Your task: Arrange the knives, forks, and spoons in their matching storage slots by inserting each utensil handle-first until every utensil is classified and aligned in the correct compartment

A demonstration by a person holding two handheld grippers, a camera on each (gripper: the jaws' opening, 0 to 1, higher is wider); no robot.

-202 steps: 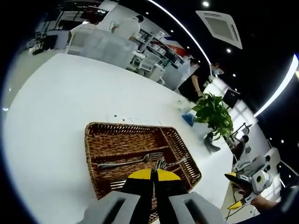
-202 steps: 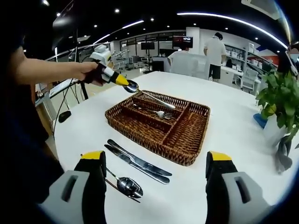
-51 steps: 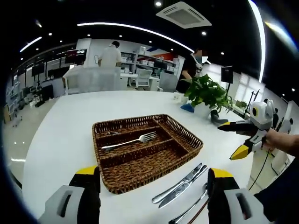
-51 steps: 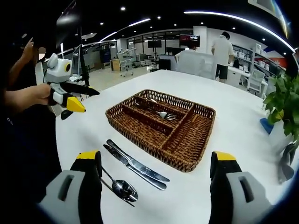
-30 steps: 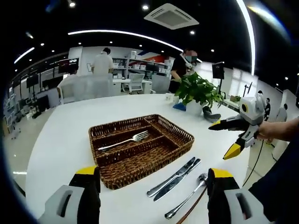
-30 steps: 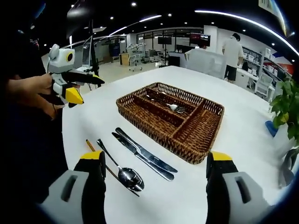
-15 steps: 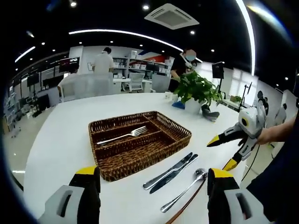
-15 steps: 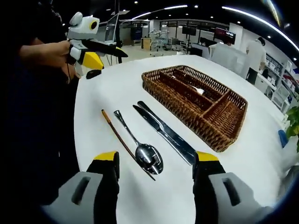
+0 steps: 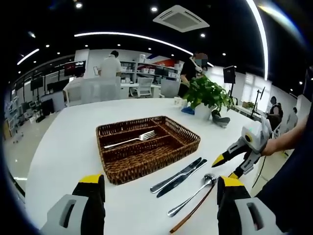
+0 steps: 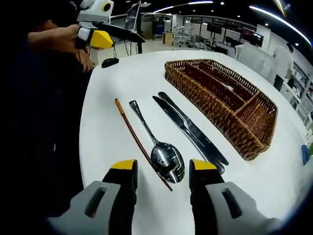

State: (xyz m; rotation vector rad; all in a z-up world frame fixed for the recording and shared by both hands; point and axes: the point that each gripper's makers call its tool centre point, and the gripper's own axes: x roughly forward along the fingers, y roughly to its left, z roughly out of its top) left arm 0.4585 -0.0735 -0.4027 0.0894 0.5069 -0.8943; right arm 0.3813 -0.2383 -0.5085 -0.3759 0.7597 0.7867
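I see the spoon lying flat on the white table, its bowl between my right gripper's yellow tips and its handle running away from me toward the far table edge. A thin brown stick lies just beside it, nearly parallel. Two knives lie side by side next to the spoon, between it and the wicker tray, on the same long axis. My right gripper's jaws stand apart, holding nothing, angled down over the spoon bowl. In the left gripper view a fork lies in the tray's middle slot. My left gripper hovers level with its jaws spread wide, holding nothing.
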